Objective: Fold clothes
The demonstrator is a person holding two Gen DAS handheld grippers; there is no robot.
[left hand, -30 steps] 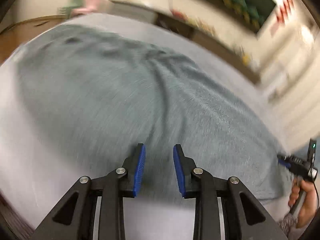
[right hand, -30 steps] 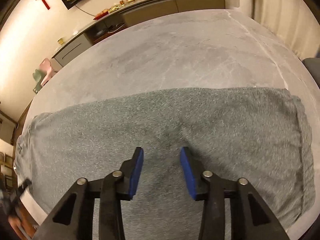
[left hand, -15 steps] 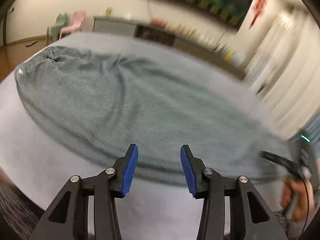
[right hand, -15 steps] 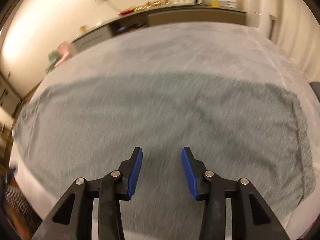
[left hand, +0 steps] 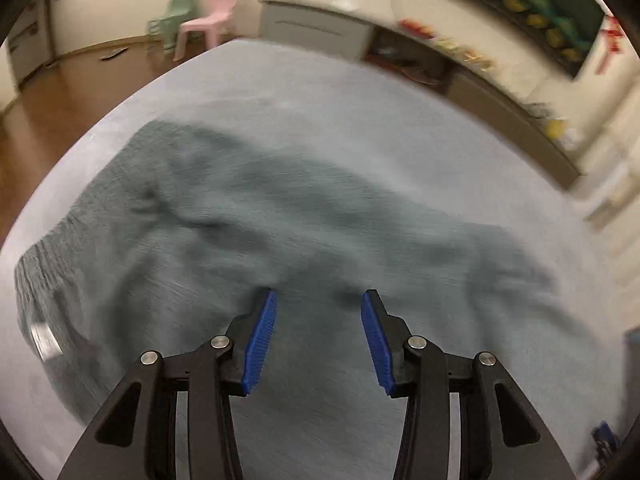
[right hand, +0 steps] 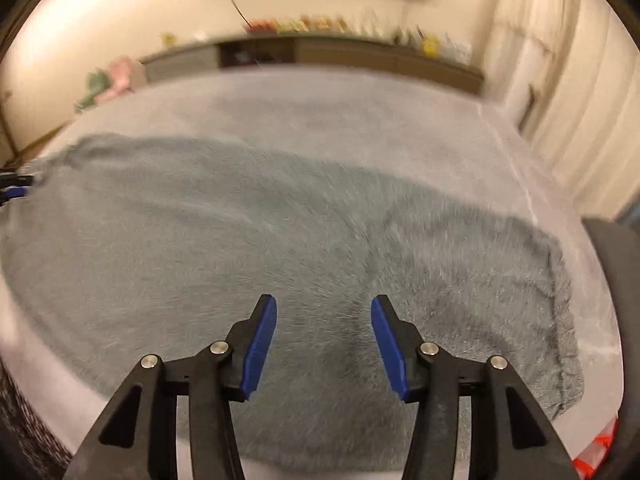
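left wrist view: the grey-green garment (left hand: 280, 216) lies spread on the grey bench (left hand: 360, 92), blurred. the left gripper (left hand: 316, 336) hangs above it, jaws closing on nothing. the right gripper (right hand: 324, 340) is above the cloth too, jaws opening, grasping nothing.

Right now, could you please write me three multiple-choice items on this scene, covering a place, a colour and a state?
1. Where does the grey-green garment lie?
A. spread on the grey table
B. on the floor
C. over a chair

2. What colour are the gripper pads?
A. red
B. blue
C. white

3. What is between the right gripper jaws?
A. a pinched fold of cloth
B. a hanger
C. nothing

Answers:
1. A, the cloth lies spread across the tabletop.
2. B, both pads are ribbed blue.
3. C, the opening jaws stand apart above the cloth, with only air between the pads.
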